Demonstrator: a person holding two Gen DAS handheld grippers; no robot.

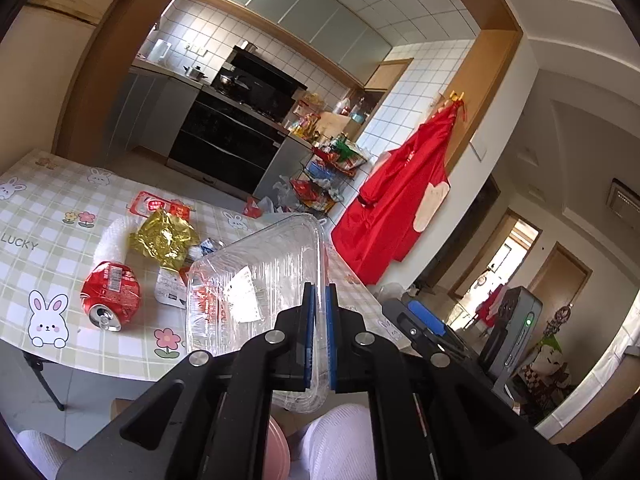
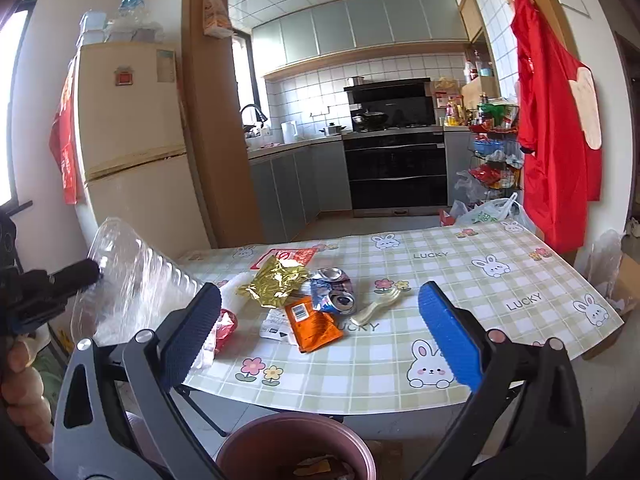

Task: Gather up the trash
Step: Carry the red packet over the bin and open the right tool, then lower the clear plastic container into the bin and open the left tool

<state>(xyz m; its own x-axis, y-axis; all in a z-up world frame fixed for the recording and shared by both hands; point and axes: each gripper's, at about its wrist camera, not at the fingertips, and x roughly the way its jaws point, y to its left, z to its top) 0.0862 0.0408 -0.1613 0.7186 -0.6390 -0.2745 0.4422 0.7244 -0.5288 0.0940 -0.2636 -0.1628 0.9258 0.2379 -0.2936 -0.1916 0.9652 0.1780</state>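
Two claws: my left claw (image 1: 319, 316) is clamped on the clear plastic tray (image 1: 256, 280), my right claw (image 2: 320, 332) gapes empty, the pink bin (image 2: 296, 446) just below it.

- Bare tablecloth on the table (image 2: 500, 280) at right and far: open passage.
- Clear plastic tray (image 2: 132, 280) blocks the near left.
- Litter, gold wrapper (image 2: 276, 282) included, fills the middle.

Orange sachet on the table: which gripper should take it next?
Right. The right gripper is wide open and empty, facing the orange sachet. The left gripper is shut on the clear plastic container, not yet dropped in the pink bin.
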